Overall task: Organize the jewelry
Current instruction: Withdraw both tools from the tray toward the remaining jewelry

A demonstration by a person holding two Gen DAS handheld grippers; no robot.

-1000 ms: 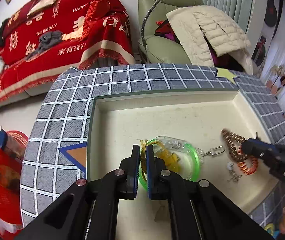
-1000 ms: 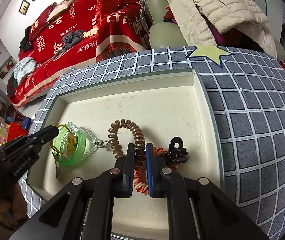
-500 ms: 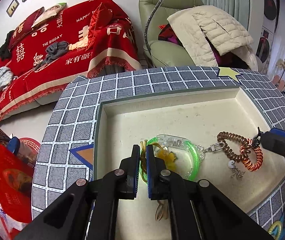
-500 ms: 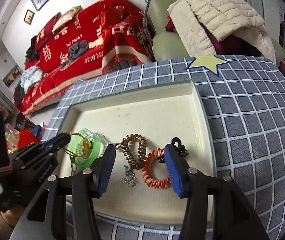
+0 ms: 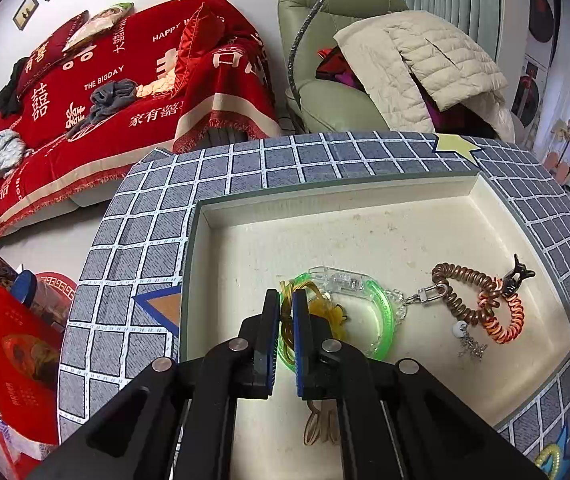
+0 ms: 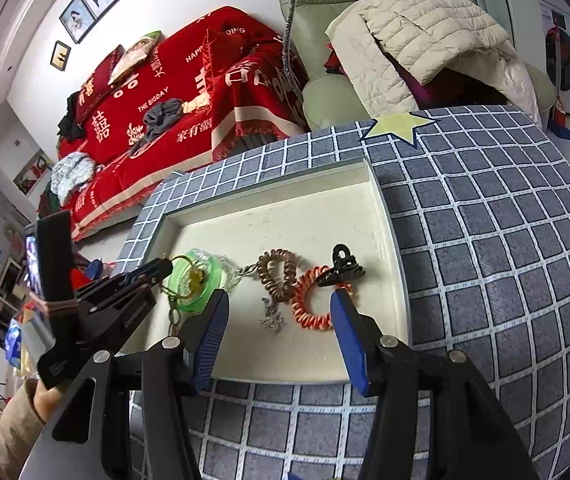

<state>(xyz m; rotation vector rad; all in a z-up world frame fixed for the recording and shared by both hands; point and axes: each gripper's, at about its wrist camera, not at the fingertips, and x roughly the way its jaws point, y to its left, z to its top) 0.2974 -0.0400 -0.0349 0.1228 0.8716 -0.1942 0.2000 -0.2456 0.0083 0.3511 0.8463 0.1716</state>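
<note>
My left gripper [image 5: 283, 312] is pinched nearly closed on a thin yellow elastic loop [image 5: 285, 322] that lies over the green bangle [image 5: 381, 320] near the tray's front-left part. My right gripper [image 6: 279, 320] stands about half open with nothing between its blue pads [image 6: 213, 328]; it hangs above the front rim of the tray [image 6: 277, 376], and the pads touch no jewelry.

Inside the cream tray, going right from the bangle: a clear plastic piece [image 5: 339, 280] on the bangle's far side, a metal clasp [image 5: 425, 294], a brown coil band [image 5: 465, 292], an orange coil band [image 5: 505, 320] touching it, and a black claw clip [image 5: 517, 274] at the orange coil's far end. A small silver charm [image 5: 471, 346] lies just in front of the coils. The tray's far half is bare floor up to its back wall.

The tray sits on a grey checked cloth [image 6: 485, 260] with a yellow star [image 6: 399, 126] by the far right corner.

Beyond, the red throw [image 5: 125, 80] on the sofa reads "THE BIGDAY" and "HAPPY", with Chinese characters. A beige quilted jacket [image 5: 425, 64] lies over the green armchair [image 5: 325, 96].

Only the right view shows my sleeve and hand [image 6: 41, 400] behind the left gripper, and the framed pictures [image 6: 89, 4] on the wall. Only the left view shows loose rubber bands [image 5: 319, 424] under my left gripper.
</note>
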